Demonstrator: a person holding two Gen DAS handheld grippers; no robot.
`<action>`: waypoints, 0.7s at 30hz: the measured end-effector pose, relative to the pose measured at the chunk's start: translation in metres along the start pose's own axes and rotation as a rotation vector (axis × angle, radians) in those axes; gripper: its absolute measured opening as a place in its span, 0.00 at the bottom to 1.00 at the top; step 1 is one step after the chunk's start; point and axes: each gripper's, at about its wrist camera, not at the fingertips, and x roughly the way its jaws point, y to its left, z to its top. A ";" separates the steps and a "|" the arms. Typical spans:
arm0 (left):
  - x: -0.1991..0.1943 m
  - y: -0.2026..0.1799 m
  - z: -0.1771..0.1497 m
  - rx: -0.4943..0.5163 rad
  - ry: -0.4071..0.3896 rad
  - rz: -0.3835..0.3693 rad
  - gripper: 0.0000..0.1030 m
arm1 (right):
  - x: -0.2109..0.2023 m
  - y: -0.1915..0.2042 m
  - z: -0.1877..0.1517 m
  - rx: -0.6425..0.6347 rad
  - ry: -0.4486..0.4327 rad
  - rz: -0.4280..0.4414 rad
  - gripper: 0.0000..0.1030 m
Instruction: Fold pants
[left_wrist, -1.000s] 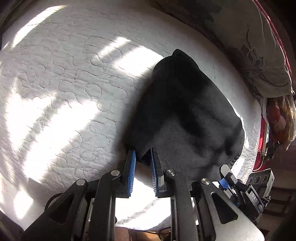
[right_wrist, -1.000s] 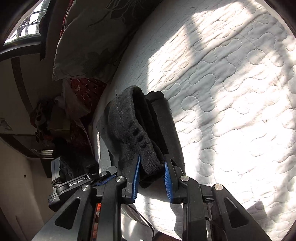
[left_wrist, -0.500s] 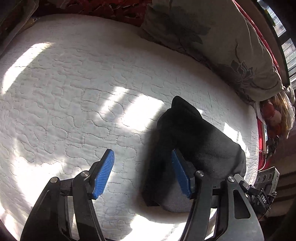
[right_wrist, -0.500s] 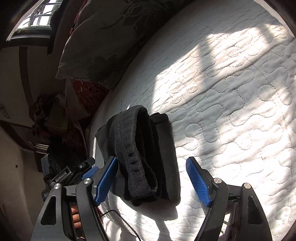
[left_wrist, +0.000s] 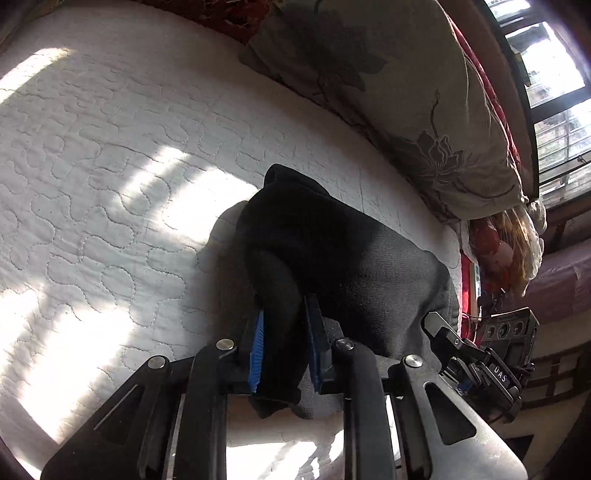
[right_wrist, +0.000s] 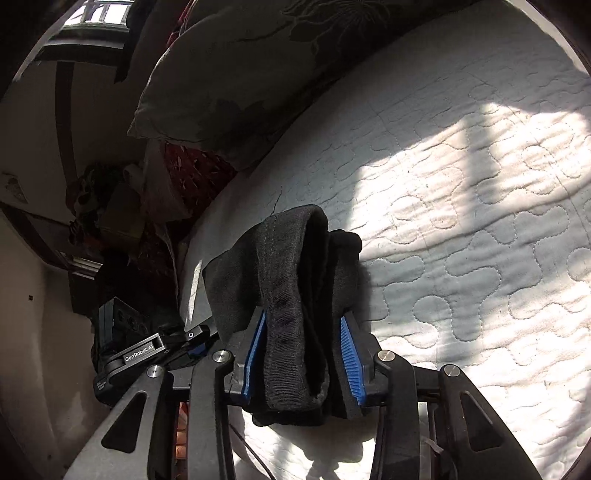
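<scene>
At the lower centre of both views, the black pants (left_wrist: 332, 258) lie as a compact folded bundle on the white quilted bed (left_wrist: 110, 166). The left hand-held gripper (left_wrist: 284, 350) and the right hand-held gripper (right_wrist: 303, 354) each pinch one end. The folding looks nearly done; the next move probably calls for lifting both ends together, evenly.

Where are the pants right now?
The folded pants lie on the white quilt near its edge, below the pillow, gripped by both tools.
</scene>
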 end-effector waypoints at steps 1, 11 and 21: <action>0.009 -0.002 0.002 0.008 0.012 0.052 0.17 | -0.002 0.004 0.007 -0.034 -0.011 -0.015 0.37; -0.014 0.011 -0.016 -0.007 -0.044 0.199 0.32 | -0.017 -0.016 0.004 -0.001 -0.022 -0.074 0.58; -0.039 -0.015 -0.105 0.007 -0.082 0.324 0.52 | -0.082 0.007 -0.077 -0.114 -0.017 -0.433 0.99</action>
